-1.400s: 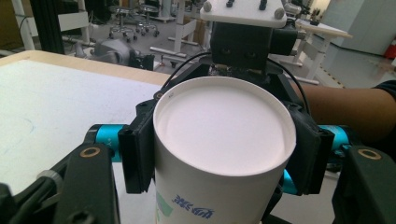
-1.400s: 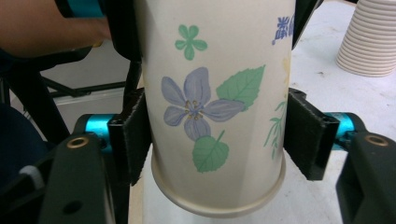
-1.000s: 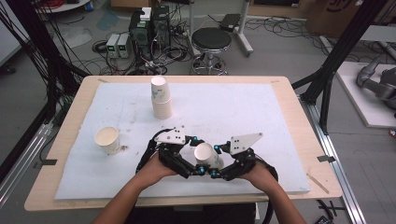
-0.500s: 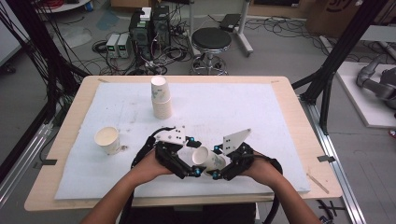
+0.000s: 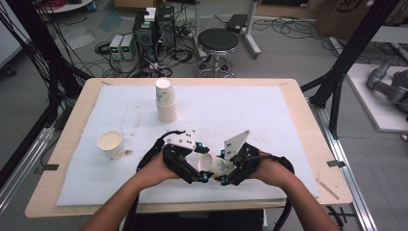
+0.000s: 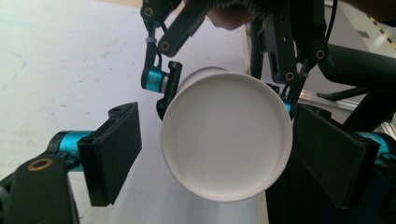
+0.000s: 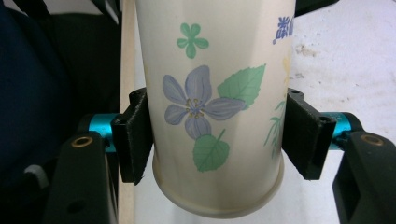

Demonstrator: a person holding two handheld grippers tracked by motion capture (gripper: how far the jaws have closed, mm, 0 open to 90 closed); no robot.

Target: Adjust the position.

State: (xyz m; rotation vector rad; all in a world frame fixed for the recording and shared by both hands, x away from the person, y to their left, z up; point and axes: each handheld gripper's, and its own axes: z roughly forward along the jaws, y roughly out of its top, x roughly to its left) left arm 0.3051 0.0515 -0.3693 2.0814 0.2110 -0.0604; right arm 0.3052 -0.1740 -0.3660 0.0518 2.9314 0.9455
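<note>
Flower-printed white paper cup (image 5: 215, 164): held on its side above the near edge of the white foam mat (image 5: 269, 115), between both grippers, mouth turned toward the left one.
Right gripper (image 5: 230, 174): clamped on that cup's wall near the base (pads pressed against the blue-flower print in the right gripper view (image 7: 212, 116)).
Left gripper (image 5: 192, 168): jaws apart, lately closing in, one pad (image 6: 112, 151) clear of the rim (image 6: 226, 137), the other at its edge, contact not discernible.
Stack of white paper cups (image 5: 165, 100): upright, far centre of mat.
Single white paper cup (image 5: 110, 144): upright, left of mat, well apart from the hands.
</note>
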